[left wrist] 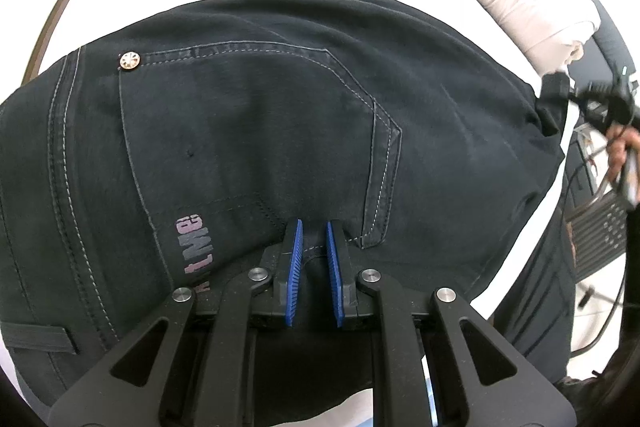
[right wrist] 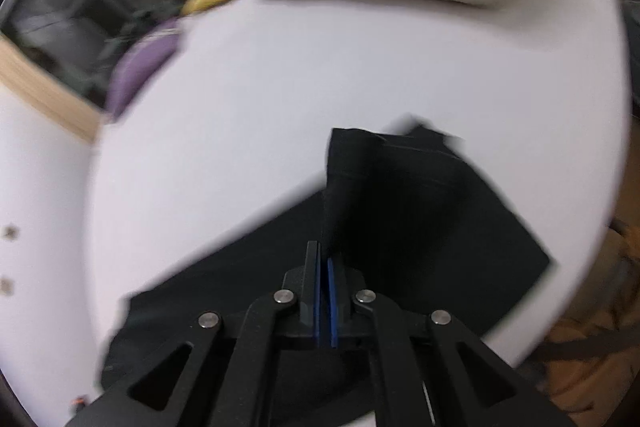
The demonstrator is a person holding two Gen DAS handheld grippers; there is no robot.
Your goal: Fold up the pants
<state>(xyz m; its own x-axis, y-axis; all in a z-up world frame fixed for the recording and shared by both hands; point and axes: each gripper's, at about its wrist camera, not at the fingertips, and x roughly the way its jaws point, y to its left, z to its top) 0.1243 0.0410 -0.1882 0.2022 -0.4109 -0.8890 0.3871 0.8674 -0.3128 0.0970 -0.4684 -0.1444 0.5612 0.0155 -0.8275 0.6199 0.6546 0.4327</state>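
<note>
Left wrist: left gripper [left wrist: 314, 227] jaws spread over pants [left wrist: 260, 115]; right gripper [right wrist: 325, 255] jaws pinching pants fold.

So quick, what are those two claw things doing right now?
Left gripper: jaws slightly apart around a fold of the black pants; a firm grip cannot be told.
Right gripper: jaws shut on the pants' fabric.

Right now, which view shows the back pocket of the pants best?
The left wrist view: the back pocket fills the frame, sharp, with its stitching and rivet visible. The right wrist view shows only blurred dark pants fabric pinched in the right claw; no pocket is discernible.
</note>
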